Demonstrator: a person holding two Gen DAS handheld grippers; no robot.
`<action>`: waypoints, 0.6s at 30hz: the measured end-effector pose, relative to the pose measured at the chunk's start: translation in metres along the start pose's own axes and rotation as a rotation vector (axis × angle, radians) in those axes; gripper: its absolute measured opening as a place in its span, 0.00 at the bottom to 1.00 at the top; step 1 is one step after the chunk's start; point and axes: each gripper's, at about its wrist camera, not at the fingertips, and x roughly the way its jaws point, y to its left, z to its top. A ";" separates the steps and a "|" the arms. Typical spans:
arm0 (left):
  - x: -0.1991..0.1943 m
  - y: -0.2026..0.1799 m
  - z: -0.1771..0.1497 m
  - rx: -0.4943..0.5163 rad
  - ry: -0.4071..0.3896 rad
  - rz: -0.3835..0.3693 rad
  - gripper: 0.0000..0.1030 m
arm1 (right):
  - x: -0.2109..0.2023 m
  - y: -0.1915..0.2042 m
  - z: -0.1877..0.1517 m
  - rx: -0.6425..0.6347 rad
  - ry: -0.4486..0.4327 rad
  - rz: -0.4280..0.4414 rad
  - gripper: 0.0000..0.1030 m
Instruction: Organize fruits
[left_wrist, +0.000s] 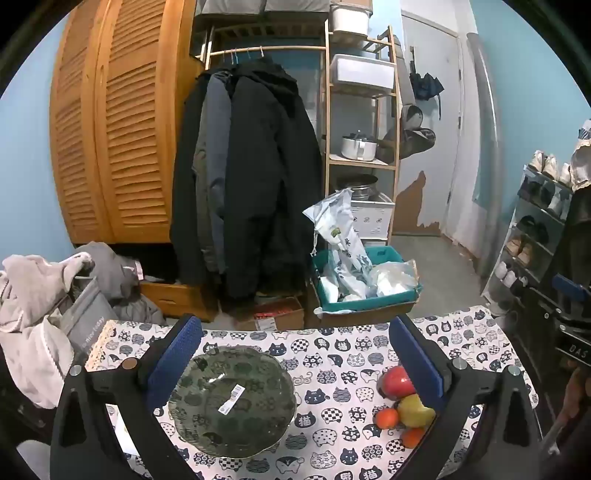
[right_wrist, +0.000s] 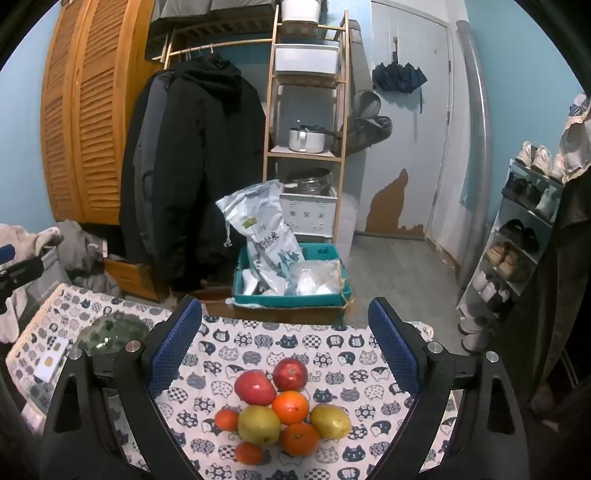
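A: Start at the fingers. What are they doing?

B: Both pairs stand spread wide with nothing between the pads. The left gripper (left_wrist: 295, 365) hangs above the green glass bowl (left_wrist: 232, 400); the right gripper (right_wrist: 284, 354) hangs above the fruit pile (right_wrist: 282, 408). Neither touches anything.

A: And the fruit itself?

B: Bunched together on the cat-print tablecloth (right_wrist: 332, 343), all touching or nearly so. Two red apples (right_wrist: 290, 373) at the far side, two yellow-green pears (right_wrist: 258, 424) nearer, and four oranges tucked among them, the biggest orange (right_wrist: 290, 407) in the middle. The bowl sits well to the left of the pile, empty except for a sticker on the glass.

A: How would they handle?

B: My guess: firm, round, smooth-skinned, moderately heavy for their size. They could roll if nudged, and pulling one from the middle may set its neighbours loose. The pears probably bruise easiest, so a gentle squeeze.

A: Where to take hold?

B: Across the widest part, pads on opposite sides. I'd begin with an outer piece, like the pear (right_wrist: 330, 421) on the right edge, which has free space on one side. The small oranges at the near edge look easy too.

A: Any worry about the bowl?

B: It is glass, so likely fragile and slippery; fruit should be lowered in, not dropped.
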 end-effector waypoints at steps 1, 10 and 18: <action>0.000 0.000 0.000 -0.003 0.001 0.001 0.99 | 0.000 0.000 0.000 0.002 -0.005 0.001 0.87; 0.004 -0.013 -0.002 0.009 0.012 0.016 1.00 | 0.002 -0.003 0.000 0.008 -0.005 0.005 0.87; 0.001 -0.005 0.000 0.002 0.008 0.008 0.99 | 0.000 0.001 0.000 0.004 -0.005 0.003 0.87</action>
